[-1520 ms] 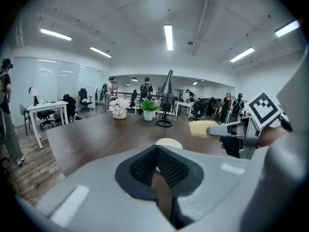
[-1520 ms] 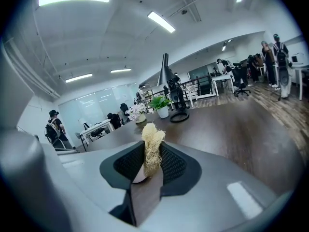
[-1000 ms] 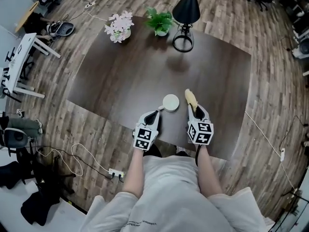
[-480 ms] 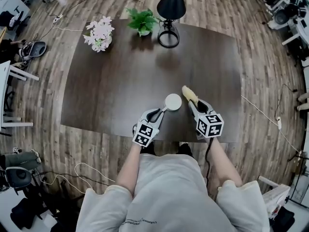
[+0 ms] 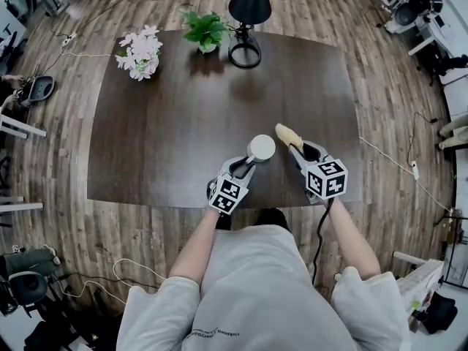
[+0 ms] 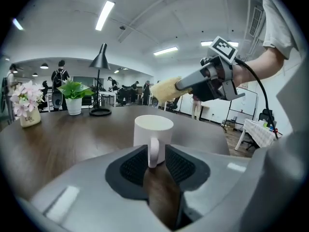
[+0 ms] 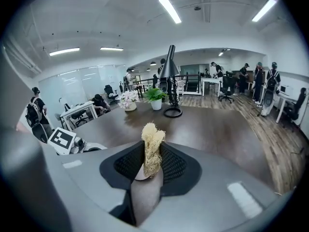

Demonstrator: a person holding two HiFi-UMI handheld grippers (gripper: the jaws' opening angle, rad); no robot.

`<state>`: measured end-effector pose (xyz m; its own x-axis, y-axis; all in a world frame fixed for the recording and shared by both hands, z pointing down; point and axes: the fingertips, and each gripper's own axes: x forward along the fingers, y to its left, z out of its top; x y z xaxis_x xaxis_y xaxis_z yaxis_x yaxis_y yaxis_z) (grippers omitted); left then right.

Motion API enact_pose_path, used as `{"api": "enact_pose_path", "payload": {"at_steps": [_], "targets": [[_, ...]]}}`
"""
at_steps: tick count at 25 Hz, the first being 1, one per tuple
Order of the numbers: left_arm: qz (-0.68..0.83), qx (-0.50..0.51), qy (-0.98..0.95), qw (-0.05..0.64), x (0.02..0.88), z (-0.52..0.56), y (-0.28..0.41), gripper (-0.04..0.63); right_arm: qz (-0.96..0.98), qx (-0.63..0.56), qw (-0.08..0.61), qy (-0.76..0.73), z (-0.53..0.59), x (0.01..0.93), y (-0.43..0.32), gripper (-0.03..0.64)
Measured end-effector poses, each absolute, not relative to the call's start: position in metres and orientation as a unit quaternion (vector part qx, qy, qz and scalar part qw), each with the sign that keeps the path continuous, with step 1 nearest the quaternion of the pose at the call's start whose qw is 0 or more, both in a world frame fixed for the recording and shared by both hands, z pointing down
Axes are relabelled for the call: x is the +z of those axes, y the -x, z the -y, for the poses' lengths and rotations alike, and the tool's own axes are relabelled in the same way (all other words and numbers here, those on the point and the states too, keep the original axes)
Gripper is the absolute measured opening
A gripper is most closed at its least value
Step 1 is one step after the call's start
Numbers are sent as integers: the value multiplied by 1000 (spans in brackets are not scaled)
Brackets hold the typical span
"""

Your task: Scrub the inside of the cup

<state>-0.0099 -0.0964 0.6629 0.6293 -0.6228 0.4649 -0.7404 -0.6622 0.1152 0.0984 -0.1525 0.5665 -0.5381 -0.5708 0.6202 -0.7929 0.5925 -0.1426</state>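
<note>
A white cup (image 5: 261, 148) (image 6: 152, 131) stands upright near the front edge of the dark table (image 5: 183, 115). Its handle sits between the jaws of my left gripper (image 5: 247, 163) (image 6: 153, 159), which is shut on it. My right gripper (image 5: 295, 147) (image 7: 150, 164) is shut on a pale yellow loofah scrubber (image 5: 287, 136) (image 7: 152, 148), whose tip sticks out past the jaws. The scrubber hangs just right of the cup, apart from it. In the left gripper view the scrubber (image 6: 165, 89) and the right gripper (image 6: 210, 79) show above and to the right of the cup.
A pink flower pot (image 5: 139, 53), a green plant (image 5: 205, 29) and a black desk lamp (image 5: 246, 17) stand along the table's far edge. The wood floor surrounds the table; cables lie on the floor at the right (image 5: 387, 156).
Both grippers have moved a little forward and up the head view with the cup and scrubber. My head view has shifted, so the table sits more centred.
</note>
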Motion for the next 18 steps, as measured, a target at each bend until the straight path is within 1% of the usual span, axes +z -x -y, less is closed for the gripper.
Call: {"api": "enact_pose_path", "payload": {"at_steps": [1,4,7,11,15,18], "targets": [[389,198,-887,152,665,96,11,107,852,205,266,-400,153,564,-97,124],[403,197,-879,164,668,94,11,61,856,199,274,-391,152,559,-92,124],[407,197,-878,154,667,93,10,52,862,195,294,-363,148,559,-84,124],[412,200,-878,138,667,92,10,46,869,226,326,-294,132,570,-67,124],[410,192,-881,135,666,89,12,46,859,214,389,-254,125,580,-61,123],[403,190,-885,138,667,86,11,46,848,180,449,-217,125,586,-56,123]]}}
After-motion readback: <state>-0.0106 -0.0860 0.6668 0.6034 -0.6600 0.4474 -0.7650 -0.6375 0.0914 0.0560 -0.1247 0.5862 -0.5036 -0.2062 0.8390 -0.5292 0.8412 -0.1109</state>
